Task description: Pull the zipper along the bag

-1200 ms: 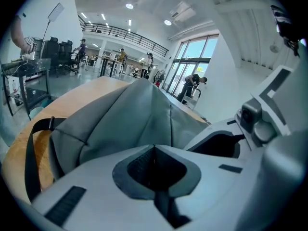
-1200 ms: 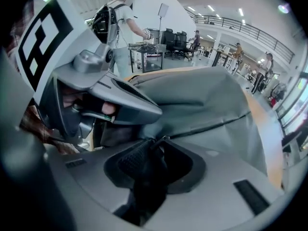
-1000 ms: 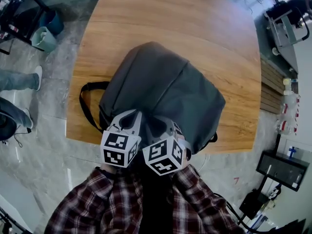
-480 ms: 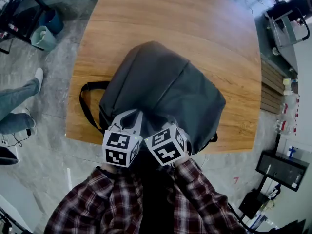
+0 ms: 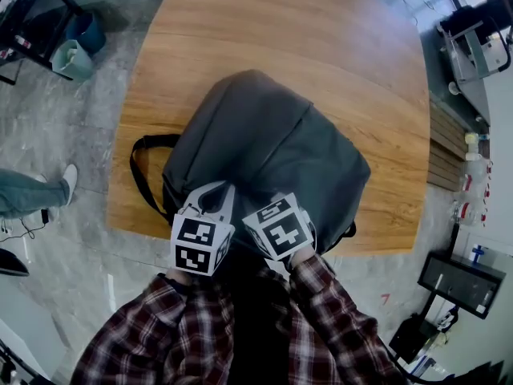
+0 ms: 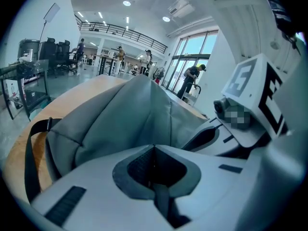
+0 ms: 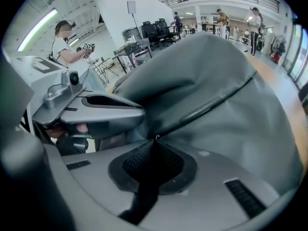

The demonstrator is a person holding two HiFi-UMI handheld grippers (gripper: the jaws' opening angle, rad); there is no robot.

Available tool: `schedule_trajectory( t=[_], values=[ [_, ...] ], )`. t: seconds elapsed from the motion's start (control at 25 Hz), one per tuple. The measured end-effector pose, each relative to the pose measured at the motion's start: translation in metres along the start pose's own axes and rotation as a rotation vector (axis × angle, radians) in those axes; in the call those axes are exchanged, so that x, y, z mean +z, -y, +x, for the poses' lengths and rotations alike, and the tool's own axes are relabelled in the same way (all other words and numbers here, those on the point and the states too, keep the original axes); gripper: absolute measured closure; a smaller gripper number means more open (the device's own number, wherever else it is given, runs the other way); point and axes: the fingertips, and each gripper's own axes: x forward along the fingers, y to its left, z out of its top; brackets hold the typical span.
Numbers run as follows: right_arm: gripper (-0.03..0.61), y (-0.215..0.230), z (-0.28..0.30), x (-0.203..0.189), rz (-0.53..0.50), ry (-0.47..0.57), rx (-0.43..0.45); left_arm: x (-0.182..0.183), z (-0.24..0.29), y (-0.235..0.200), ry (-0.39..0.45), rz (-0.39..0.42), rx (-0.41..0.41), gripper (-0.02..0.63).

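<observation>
Left gripper (image 6: 154, 147): fingers pressed together, pinching fold of grey bag (image 5: 264, 139) at tips. Right gripper (image 7: 156, 140) just beside it: fingers closed on small zipper pull (image 7: 156, 137). Zipper (image 7: 211, 104) runs from those tips away rightward. Black strap (image 6: 29, 162) left of left fingers. Bag bulk rises beyond both fingertips, lying on wooden table (image 5: 280, 22).

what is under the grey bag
The wooden table shows round the bag, which rests on it; its black strap lies on the wood at left. Anything beneath the bag's body is covered.
</observation>
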Motion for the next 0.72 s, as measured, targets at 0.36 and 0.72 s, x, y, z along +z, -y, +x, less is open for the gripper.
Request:
schedule_trajectory(
  t=[0.36, 0.72],
  values=[
    [0.563, 0.003, -0.014, 0.005, -0.119, 0.056, -0.021, -0.011, 0.001, 0.026, -0.036, 0.261, -0.096, 0.603],
    [0.563, 0.017, -0.014, 0.005, -0.233, 0.025, -0.04, -0.025, 0.017, 0.023, -0.278, 0.19, -0.158, 0.603]
  ],
)
